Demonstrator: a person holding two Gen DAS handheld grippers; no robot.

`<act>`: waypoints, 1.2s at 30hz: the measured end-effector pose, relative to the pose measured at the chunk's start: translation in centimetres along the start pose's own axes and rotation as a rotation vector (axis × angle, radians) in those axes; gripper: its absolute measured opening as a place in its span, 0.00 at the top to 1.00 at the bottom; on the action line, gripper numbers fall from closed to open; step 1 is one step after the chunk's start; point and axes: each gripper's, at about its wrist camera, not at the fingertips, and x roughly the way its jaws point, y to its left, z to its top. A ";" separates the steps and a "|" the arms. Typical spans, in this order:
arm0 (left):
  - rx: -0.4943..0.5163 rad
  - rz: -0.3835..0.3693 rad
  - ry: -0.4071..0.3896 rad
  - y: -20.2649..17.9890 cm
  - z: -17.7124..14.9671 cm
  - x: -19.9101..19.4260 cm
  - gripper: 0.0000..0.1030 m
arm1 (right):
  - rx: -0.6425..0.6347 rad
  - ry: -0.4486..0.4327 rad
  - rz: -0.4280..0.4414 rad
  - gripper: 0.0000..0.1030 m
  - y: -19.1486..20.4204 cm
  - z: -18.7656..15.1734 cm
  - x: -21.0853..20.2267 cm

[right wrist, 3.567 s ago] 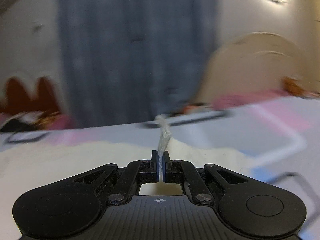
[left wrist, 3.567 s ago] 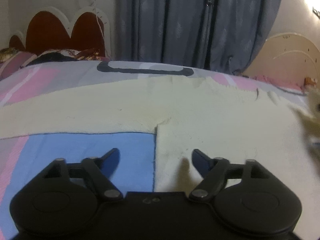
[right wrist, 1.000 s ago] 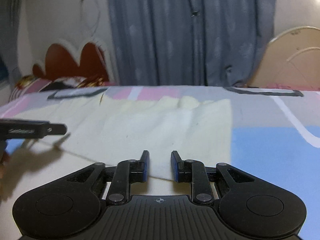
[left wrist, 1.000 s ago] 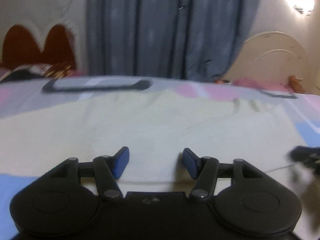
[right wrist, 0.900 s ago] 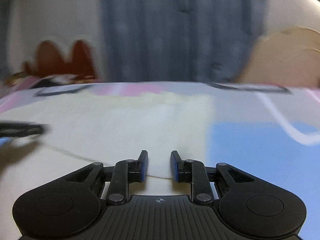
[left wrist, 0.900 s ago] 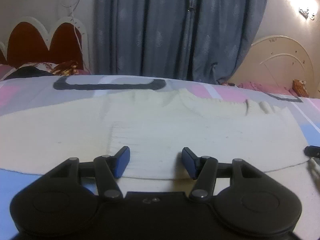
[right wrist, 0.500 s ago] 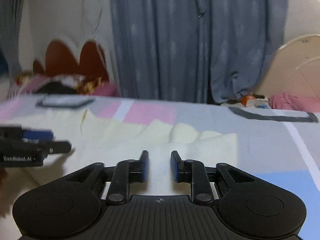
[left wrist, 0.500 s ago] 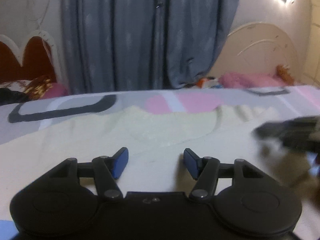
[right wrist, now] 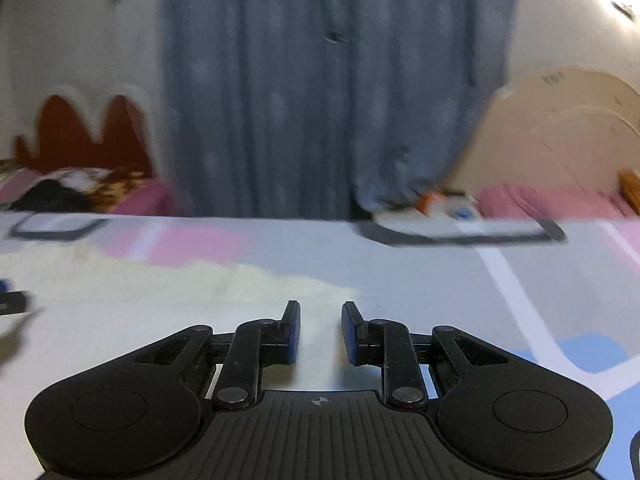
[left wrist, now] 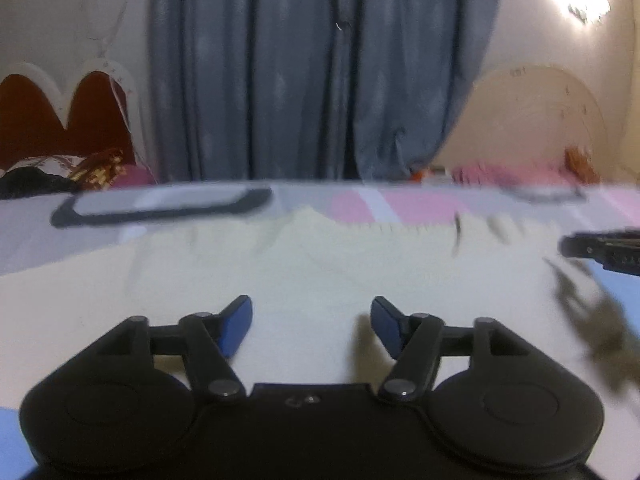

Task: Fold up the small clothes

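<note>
A cream garment (left wrist: 304,264) lies flat on the patterned bed sheet (left wrist: 412,206). My left gripper (left wrist: 311,316) is open and empty, low over the middle of the garment. My right gripper (right wrist: 320,322) is open with a narrow gap and empty, over the garment's right edge (right wrist: 280,284). The right gripper also shows at the right side of the left wrist view (left wrist: 604,246), and the left one at the left edge of the right wrist view (right wrist: 12,300). Both views are blurred.
The sheet (right wrist: 460,280) has pink, blue, grey and white patches. Grey curtains (left wrist: 320,72) hang behind the bed. A red and white headboard (left wrist: 60,120) stands far left, a cream headboard (left wrist: 532,120) far right, with pillows and small items below them.
Both grippers have moved toward the garment's far part and swung a little right. The right gripper let go of the cloth earlier and stays open. The left stays open.
</note>
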 end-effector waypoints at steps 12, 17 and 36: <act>-0.143 0.012 -0.008 2.1 -2.2 -2.4 0.35 | 0.002 0.105 -0.008 0.77 4.3 -4.3 -2.2; -0.203 0.027 -0.053 3.3 -2.5 -4.8 0.32 | 0.025 0.050 -0.046 0.77 5.3 -3.8 -4.0; -0.648 0.192 -0.099 23.0 -9.2 -12.6 0.43 | 0.175 0.073 -0.074 0.77 3.4 -6.1 -8.6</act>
